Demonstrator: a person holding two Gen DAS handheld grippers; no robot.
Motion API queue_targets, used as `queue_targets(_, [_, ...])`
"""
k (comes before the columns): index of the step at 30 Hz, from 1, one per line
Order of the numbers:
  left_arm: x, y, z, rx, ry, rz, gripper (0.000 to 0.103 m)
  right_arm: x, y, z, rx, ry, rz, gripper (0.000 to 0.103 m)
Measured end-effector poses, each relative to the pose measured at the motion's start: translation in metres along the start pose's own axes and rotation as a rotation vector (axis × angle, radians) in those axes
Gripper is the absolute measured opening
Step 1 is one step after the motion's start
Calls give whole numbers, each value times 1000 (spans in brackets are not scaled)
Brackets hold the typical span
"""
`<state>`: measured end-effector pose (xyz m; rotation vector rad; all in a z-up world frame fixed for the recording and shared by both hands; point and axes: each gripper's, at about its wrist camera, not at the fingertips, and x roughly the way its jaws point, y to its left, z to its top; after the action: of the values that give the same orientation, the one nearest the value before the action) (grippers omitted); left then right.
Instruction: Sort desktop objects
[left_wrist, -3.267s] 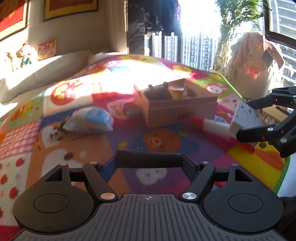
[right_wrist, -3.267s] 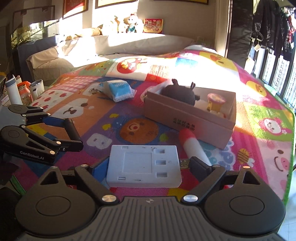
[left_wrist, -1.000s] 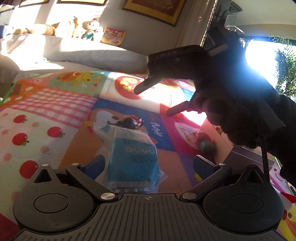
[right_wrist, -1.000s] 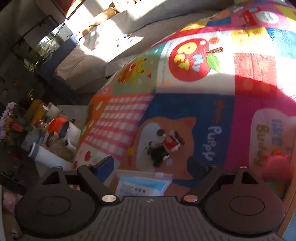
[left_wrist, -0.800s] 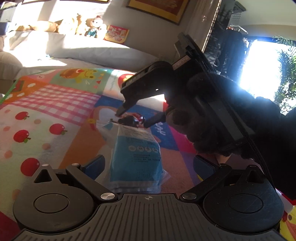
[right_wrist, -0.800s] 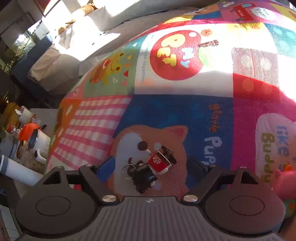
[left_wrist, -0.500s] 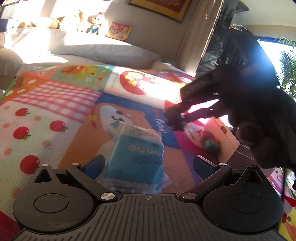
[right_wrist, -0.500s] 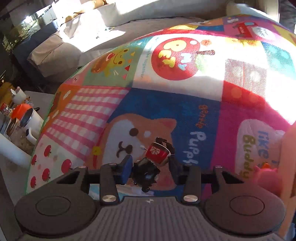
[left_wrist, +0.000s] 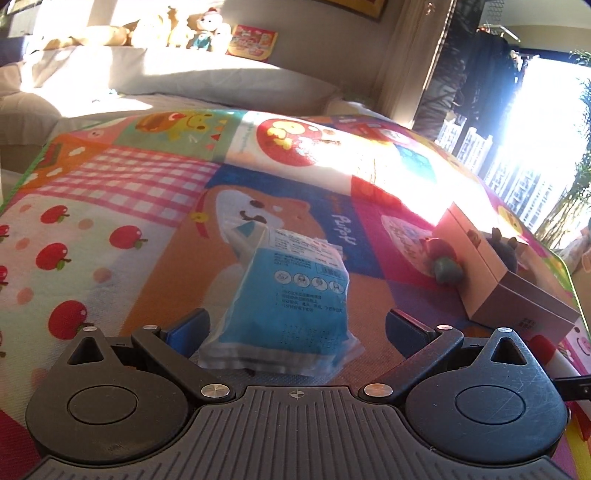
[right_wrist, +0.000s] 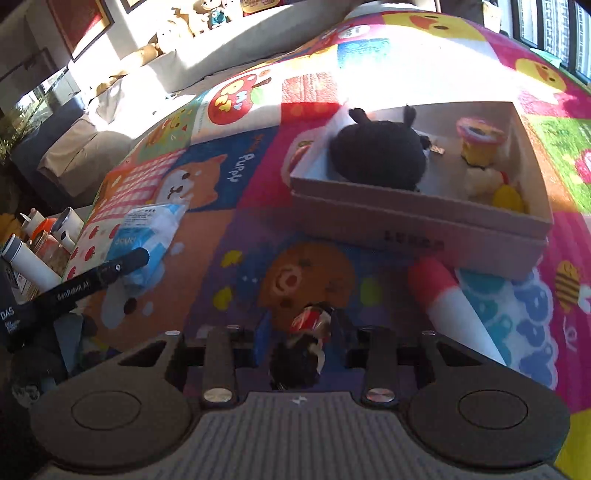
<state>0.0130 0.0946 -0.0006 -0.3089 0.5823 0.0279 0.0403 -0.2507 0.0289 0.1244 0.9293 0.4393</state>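
A blue and white packet (left_wrist: 295, 291) lies on the colourful mat between the fingers of my left gripper (left_wrist: 295, 321), which is open; its pads stand clear of the packet. My right gripper (right_wrist: 308, 332) holds a small black and red keychain (right_wrist: 308, 325) off the mat, and its jaws are still closing on it. It hangs over the bear picture in front of the cardboard box (right_wrist: 424, 221). The box holds a black plush toy (right_wrist: 376, 155) and a yellow and pink cup (right_wrist: 480, 142). The right wrist view shows the packet (right_wrist: 147, 232) under a left gripper finger (right_wrist: 122, 264).
A red and white tube (right_wrist: 450, 306) lies against the box's front wall. A red and green toy (left_wrist: 445, 262) sits by the box's left end (left_wrist: 517, 295). Bottles and cups (right_wrist: 44, 236) stand past the mat's left edge. Pillows lie behind the mat.
My right gripper shut on the keychain beyond the packet, lifted it and swung right to the front of the box, leaving the left wrist view. The left gripper stayed over the packet.
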Motion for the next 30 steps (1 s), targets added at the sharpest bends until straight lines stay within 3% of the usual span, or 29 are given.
queue_targets(2, [-1, -3, 0, 15, -2, 20, 103, -7, -5, -15, 13, -39, 9, 36])
queue_targets(4, [-1, -7, 0, 38, -3, 41, 103, -17, -7, -30, 3, -108, -17, 44])
queue_targets(5, [0, -9, 0, 55, 0, 49, 103, -22, -6, -37, -13, -144, -42, 55])
queue_targets(6, [1, -13, 1, 84, 8, 59, 103, -26, -5, -44, -33, -178, -68, 74])
queue_targets(9, [7, -26, 3, 162, 10, 101, 103, -35, -1, -66, -101, -219, -93, 99])
queue_targets(12, [14, -37, 6, 231, -10, 156, 103, -38, -5, -79, -117, -222, -93, 103])
queue_targets(15, [22, -44, 9, 276, -7, 207, 103, -35, -20, -84, -40, -204, -94, 103])
queue_targets(21, [26, -47, 11, 289, 10, 250, 103, -34, -27, -97, -25, -225, -82, 103])
queue_targets(23, [16, -52, 15, 287, -42, 282, 103, -34, -26, -100, -38, -233, -90, 103])
queue_targets(25, [0, -62, 24, 304, -136, 257, 103, -34, -26, -102, -32, -247, -87, 103])
queue_targets(27, [-9, -78, 39, 321, -180, 175, 103, -35, -29, -103, -17, -257, -74, 103])
queue_targets(29, [-2, -90, 53, 320, -143, 41, 102, -35, -31, -102, -8, -262, -65, 103])
queue_targets(30, [7, -95, 59, 306, -104, -27, 91, -35, -31, -102, -12, -264, -67, 103])
